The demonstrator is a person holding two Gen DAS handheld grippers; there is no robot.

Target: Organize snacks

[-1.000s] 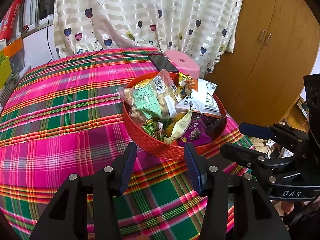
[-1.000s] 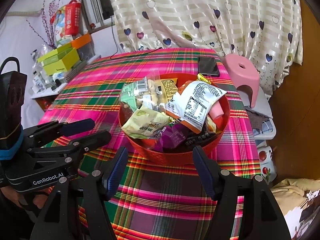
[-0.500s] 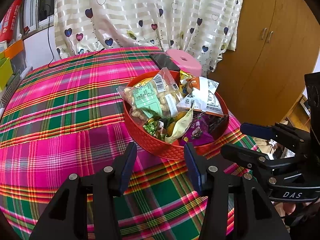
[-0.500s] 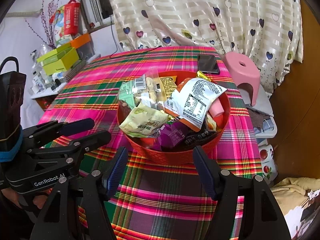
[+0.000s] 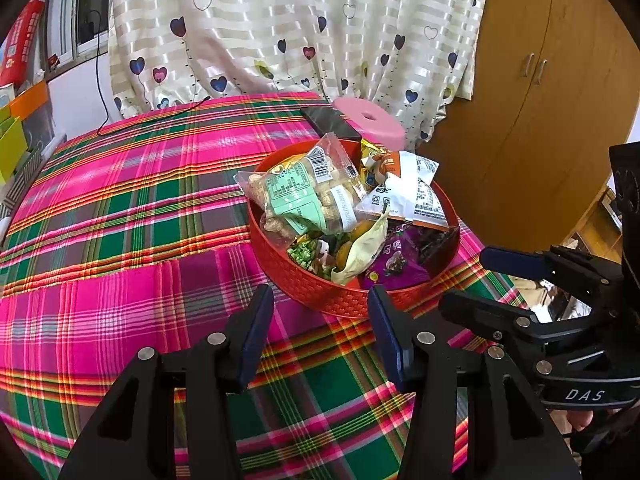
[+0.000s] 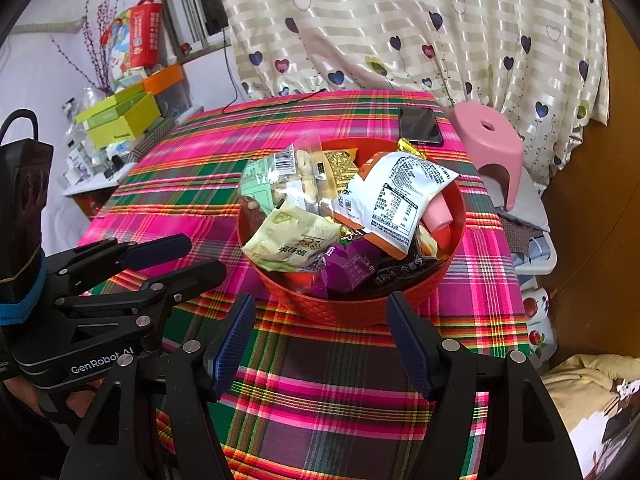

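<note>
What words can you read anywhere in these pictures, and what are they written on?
"DAS": white letters on the right claw, seen by the left camera.
"GenRobot.AI": white letters on the left claw, seen by the right camera.
"2026" and more digits: date on the purple packet; the rest is blurred.
White packet: a nutrition table, too small to read.
Peanut bag: barcode and label, unreadable.
Red bag by the window: blurred.

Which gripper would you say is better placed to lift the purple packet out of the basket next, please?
Probably the right gripper: it is open and faces the red basket squarely, with the purple packet just ahead. The left gripper, also open, faces it off-centre.
</note>
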